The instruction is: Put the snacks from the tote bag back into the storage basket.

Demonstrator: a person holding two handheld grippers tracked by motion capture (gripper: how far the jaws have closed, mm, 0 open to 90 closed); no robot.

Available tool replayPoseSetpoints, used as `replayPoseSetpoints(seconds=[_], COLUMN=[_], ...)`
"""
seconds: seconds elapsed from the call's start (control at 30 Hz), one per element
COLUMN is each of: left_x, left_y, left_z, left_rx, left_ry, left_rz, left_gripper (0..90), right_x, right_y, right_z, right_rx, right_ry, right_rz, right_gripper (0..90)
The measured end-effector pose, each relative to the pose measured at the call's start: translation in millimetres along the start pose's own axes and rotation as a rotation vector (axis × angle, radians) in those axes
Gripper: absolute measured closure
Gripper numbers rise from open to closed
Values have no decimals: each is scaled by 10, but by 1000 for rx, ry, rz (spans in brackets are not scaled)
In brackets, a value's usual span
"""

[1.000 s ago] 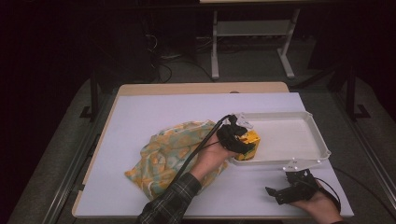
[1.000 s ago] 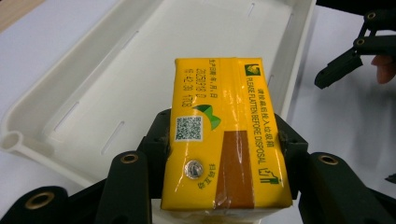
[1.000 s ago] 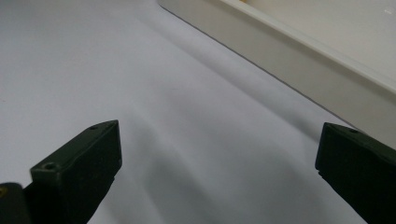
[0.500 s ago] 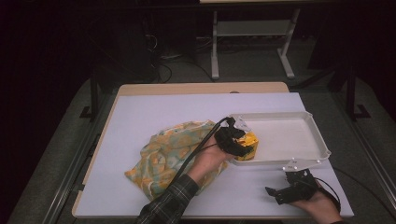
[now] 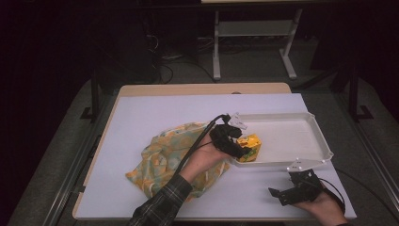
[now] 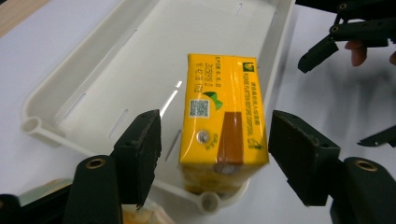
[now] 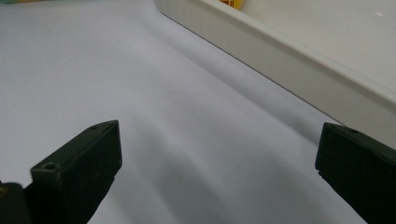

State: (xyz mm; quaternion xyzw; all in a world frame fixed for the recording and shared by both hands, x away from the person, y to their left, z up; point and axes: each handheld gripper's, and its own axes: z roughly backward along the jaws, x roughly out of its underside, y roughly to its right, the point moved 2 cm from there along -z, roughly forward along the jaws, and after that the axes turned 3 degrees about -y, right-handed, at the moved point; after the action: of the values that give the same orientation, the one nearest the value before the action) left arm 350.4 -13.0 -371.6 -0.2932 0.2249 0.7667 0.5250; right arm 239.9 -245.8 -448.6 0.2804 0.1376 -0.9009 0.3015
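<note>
The left claw (image 6: 212, 158) stands open astride the yellow carton (image 6: 224, 126), whose long axis runs straight ahead into the tray (image 6: 93, 79).

White table (image 5: 141, 117) under a fixed camera, wooden edge along the far side. Patterned orange and green cloth (image 5: 162, 157), crumpled, left of centre. White tray (image 5: 315, 141) just right of the cloth, 1 yellow carton (image 5: 249, 147) at its near left corner. Left gripper (image 5: 241, 149) right at the carton, hand (image 5: 204, 159) and plaid sleeve (image 5: 162, 205) lying over the cloth, black cable looping back along the arm. Right gripper (image 5: 277, 195) low on the table near the front edge, just in front of the tray, held in the right hand (image 5: 322, 205). Dark floor and a metal stand (image 5: 254, 35) beyond the table.
</note>
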Motion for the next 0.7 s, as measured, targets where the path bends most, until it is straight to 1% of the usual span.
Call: replayPoseSetpoints(seconds=[0.03,0.07,0.1,0.13,0.17,0.23,0.27,0.37,0.4,0.43,0.47,0.5,0.53,0.57,0.6,0.63,0.67,0.7], left_x=[5,13,23,36,50,87,87,199,199,280,324,324,370,460,460,549,549,637], left_y=[-2,-10,-6,-16,-18,-26,-26,-54,-54,-78,-93,-93,-104,-130,-130,-154,-154,-173], left_z=[35,76,104,148,181,261,261,424,424,507,549,549,586,673,673,758,758,834], left_rx=[1,2,3,1,-2,1,1,-8,-8,-15,-22,-22,-28,-36,-36,-43,-43,-53], left_ry=[3,-3,5,-9,-7,-13,-13,-16,-16,-15,-18,-18,-11,-17,-17,-20,-20,-17], left_rz=[2,-6,4,-10,-7,-6,-6,-7,-7,6,6,6,14,24,24,33,33,46], left_gripper=[333,324,319,314,307,297,294,290,290,290,290,290,291,293,294,295,296,296], right_x=[-5,-9,-17,-24,-29,-46,-54,-80,-89,-98,-109,-109,-132,-146,-146,-172,-172,-203], right_y=[-1,-6,-9,-16,-20,-25,-31,-37,-38,-39,-42,-42,-43,-40,-40,-43,-43,-33], right_z=[15,27,37,45,57,71,78,102,110,117,122,122,122,121,121,128,128,139], right_rx=[-9,-19,-23,-24,-25,-23,-24,-31,-35,-42,-48,-48,-58,-60,-60,-67,-67,-70], right_ry=[-6,-1,-4,-3,-6,-5,-4,-4,-4,-4,-7,-7,-16,-15,-15,-11,-11,-13], right_rz=[4,5,3,3,8,12,11,19,21,25,25,25,34,43,43,37,37,44], right_gripper=[74,87,93,113,131,135,148,217,253,288,317,317,391,427,427,515,515,599])
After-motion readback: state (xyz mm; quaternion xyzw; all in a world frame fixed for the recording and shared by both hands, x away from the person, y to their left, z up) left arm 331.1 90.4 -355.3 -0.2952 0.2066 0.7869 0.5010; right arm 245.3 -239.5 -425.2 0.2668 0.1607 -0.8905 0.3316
